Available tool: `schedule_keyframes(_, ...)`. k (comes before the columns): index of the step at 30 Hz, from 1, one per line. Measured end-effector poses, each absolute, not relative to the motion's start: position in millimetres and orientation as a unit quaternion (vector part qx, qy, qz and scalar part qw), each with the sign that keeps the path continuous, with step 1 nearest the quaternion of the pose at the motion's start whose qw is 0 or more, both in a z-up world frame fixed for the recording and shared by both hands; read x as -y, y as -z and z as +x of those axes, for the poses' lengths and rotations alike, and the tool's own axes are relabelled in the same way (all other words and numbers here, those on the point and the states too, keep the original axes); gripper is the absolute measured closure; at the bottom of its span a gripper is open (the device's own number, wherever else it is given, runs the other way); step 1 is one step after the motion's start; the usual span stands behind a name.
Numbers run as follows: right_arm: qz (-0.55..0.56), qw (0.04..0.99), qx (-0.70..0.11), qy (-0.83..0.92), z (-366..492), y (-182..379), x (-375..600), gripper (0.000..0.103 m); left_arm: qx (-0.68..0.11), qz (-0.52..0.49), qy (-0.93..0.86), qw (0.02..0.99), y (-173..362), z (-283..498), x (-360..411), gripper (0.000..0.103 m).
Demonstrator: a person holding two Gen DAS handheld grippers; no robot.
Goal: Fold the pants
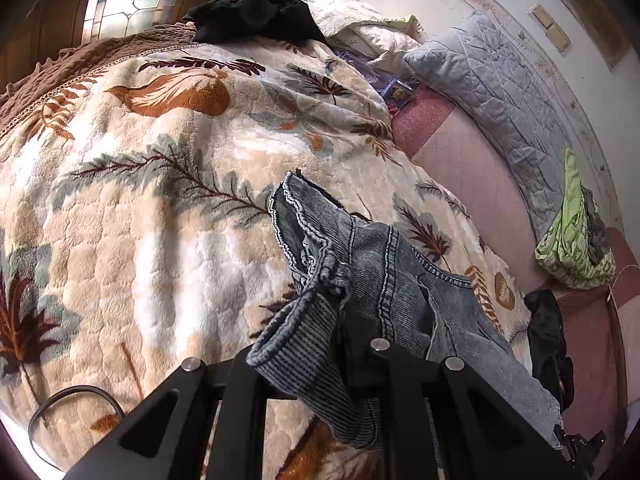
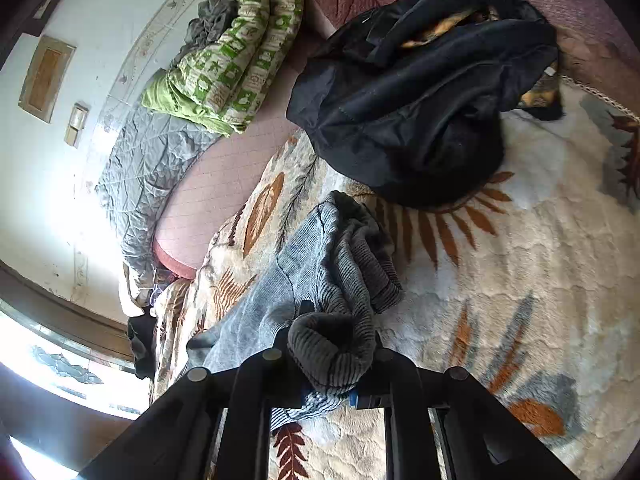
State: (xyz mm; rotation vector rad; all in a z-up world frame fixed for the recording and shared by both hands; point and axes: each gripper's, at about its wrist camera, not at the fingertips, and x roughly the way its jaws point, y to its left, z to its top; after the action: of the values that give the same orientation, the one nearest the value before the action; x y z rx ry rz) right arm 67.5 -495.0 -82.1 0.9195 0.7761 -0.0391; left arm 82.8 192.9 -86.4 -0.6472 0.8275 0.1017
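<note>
You had both grippers, left [image 1: 340, 320] and right [image 2: 332, 344], pinching the jeans [image 1: 400, 280] above the blanket [image 1: 160, 220] at 6 o'clock; lifting evenly would keep them flat.

The pants [image 1: 400, 280] are faded grey-blue denim with pale stitched seams and a ribbed elastic waistband [image 1: 296, 344]. They hang bunched and crumpled, lifted above the leaf-patterned blanket on the bed, the waistband curled over at each end, the cloth sagging between the two raised ends
</note>
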Motion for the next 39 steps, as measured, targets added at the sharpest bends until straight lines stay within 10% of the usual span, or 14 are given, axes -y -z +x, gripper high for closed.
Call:
schedule_keyframes(21, 0.402, 0.795, -0.45, 0.062, 3, 130, 511, 0.089, -0.405, -0.272, -0.109, 0.866, 87, 7, -187, 0.088)
schedule_keyframes(25, 0.419, 0.778, -0.465, 0.056, 3, 138, 518, 0.073, -0.433, -0.296, -0.114, 0.844, 105, 10, -200, 0.087)
schedule_keyframes(27, 0.397, 0.789, -0.464, 0.067, -2, 122, 523, 0.058, -0.411, -0.289, -0.115, 0.857, 89, 6, -199, 0.083)
schedule_keyframes(31, 0.364, 0.82, -0.422, 0.131, -17, 81, 553, 0.049, -0.363, -0.273, -0.094, 0.886, 51, 7, -190, 0.037)
schedule_keyframes(39, 0.286, 0.811, -0.509, 0.039, 86, 98, 531, 0.038, -0.416, -0.215, -0.013, 0.884, 79, 62, -141, 0.034)
